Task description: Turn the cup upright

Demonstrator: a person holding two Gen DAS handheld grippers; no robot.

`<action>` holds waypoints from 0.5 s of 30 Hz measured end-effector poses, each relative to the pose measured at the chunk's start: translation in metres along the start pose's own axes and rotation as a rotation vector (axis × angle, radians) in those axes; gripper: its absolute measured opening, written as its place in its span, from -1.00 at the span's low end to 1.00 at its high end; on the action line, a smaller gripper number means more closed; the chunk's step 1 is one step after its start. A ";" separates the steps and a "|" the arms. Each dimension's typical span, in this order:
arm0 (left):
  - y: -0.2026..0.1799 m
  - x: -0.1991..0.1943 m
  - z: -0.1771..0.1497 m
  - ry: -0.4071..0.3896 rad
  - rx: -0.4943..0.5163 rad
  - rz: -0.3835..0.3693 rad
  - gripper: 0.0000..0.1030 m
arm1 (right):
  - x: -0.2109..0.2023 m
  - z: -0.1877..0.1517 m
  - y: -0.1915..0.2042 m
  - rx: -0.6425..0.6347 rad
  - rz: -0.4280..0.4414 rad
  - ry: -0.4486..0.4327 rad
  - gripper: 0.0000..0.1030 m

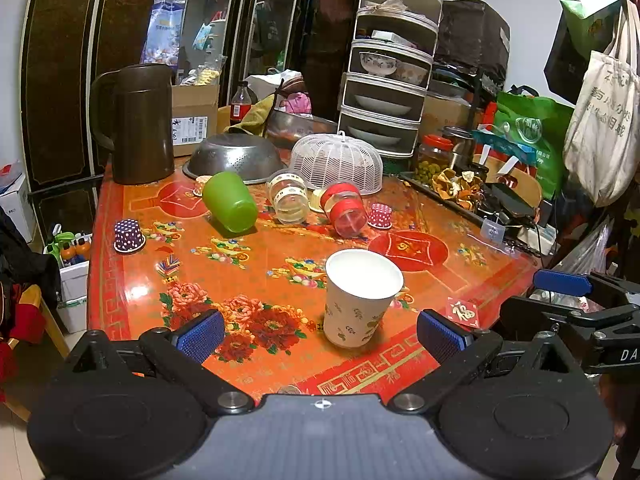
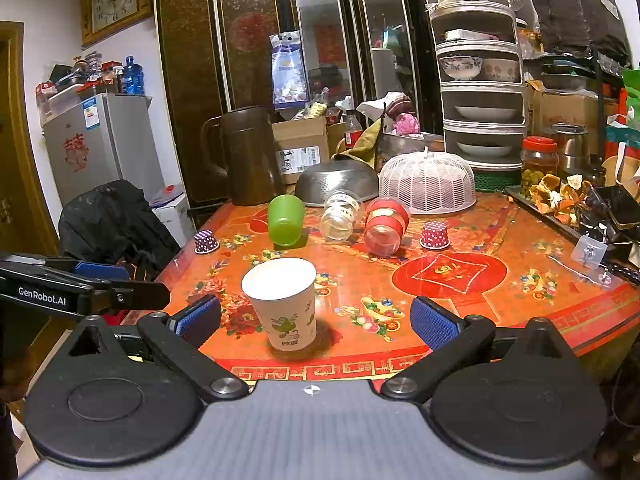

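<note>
A white paper cup (image 1: 358, 300) with a green leaf print stands upright, mouth up, near the front edge of the red patterned table (image 1: 256, 268); it also shows in the right wrist view (image 2: 286, 304). A green plastic cup (image 1: 229, 202) (image 2: 285, 220) lies on its side further back. My left gripper (image 1: 320, 336) is open and empty, just in front of the paper cup. My right gripper (image 2: 316, 320) is open and empty, with the paper cup slightly left of its centre line. The right gripper's fingers (image 1: 564, 283) show at the right in the left wrist view.
Two clear jars (image 1: 289, 197) (image 1: 346, 210) lie on their sides mid-table. Small dotted cups (image 1: 128, 235) (image 1: 380, 216) stand upside down. A brown jug (image 1: 138, 124), a steel colander (image 1: 236, 158), a white mesh cover (image 1: 338, 160) and a stacked food rack (image 1: 390, 68) crowd the back.
</note>
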State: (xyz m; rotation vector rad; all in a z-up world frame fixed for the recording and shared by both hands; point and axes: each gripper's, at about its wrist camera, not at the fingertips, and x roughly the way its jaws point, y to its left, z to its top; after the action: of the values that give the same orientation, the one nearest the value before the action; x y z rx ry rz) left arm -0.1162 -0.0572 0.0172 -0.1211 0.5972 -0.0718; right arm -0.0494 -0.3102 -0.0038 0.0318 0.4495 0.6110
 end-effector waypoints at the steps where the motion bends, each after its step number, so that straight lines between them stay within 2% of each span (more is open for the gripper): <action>1: 0.000 0.000 0.000 0.001 0.000 0.000 1.00 | 0.000 0.000 0.000 0.001 0.001 0.000 0.98; 15: -0.001 0.001 0.000 0.006 -0.001 0.002 1.00 | 0.000 0.000 0.001 0.003 0.004 0.000 0.98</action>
State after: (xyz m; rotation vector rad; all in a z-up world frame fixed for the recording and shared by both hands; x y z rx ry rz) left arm -0.1150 -0.0583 0.0171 -0.1217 0.6035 -0.0696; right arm -0.0505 -0.3092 -0.0036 0.0355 0.4507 0.6142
